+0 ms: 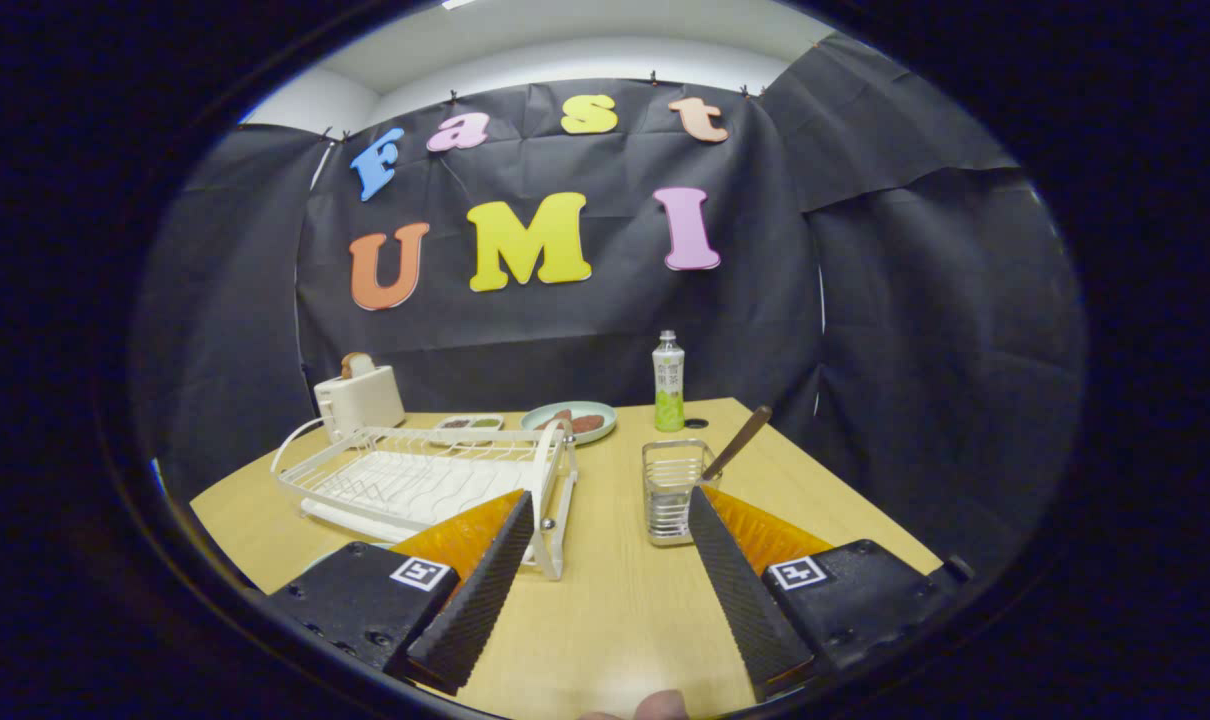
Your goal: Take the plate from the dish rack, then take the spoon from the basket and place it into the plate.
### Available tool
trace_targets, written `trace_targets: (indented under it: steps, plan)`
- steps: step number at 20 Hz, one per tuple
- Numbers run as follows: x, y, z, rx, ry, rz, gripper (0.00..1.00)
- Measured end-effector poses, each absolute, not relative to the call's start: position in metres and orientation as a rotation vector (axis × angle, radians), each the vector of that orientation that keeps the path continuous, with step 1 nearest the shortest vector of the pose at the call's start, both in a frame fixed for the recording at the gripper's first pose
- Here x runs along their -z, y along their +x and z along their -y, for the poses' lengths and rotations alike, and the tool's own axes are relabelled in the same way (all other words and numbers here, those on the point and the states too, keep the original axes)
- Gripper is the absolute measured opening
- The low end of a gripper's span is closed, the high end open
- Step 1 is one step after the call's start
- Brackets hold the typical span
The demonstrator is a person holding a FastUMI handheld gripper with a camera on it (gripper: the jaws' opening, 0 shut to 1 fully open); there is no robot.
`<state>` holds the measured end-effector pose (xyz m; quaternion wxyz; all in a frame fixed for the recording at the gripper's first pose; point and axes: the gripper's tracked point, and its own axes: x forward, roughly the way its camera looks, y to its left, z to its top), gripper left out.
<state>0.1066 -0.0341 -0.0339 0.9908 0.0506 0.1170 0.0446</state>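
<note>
My gripper is open above the wooden table, with only bare tabletop between its fingers. A white wire dish rack stands just ahead of the left finger, its near end partly hidden behind it. No plate shows in the rack's slots. A small clear wire basket stands at the tip of the right finger. A spoon with a brown handle leans out of the basket to the right. A pale sliver shows beside the left finger's base; I cannot tell what it is.
Beyond the rack stand a cream toaster holding a slice of bread, a small divided dish and a pale green plate with food. A green drink bottle stands at the table's far edge. A person's fingertip shows below the fingers.
</note>
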Motion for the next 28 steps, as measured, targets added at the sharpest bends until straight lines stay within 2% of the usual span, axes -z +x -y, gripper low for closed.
trace_targets:
  steps: [9,13,15,19,24,28]
  plan:
    - [0.067,0.211,0.101,-0.013,0.115,-0.238,1.00]
    - [0.085,0.241,0.115,-0.043,0.157,-0.289,0.99]
    - [0.085,0.249,0.111,-0.071,0.184,-0.296,0.94]
    - [0.080,0.256,0.100,-0.109,0.177,-0.279,0.71]
    - [0.071,0.253,0.085,-0.146,0.170,-0.292,0.27]
    - [0.059,0.256,0.079,-0.135,0.149,-0.303,0.12]
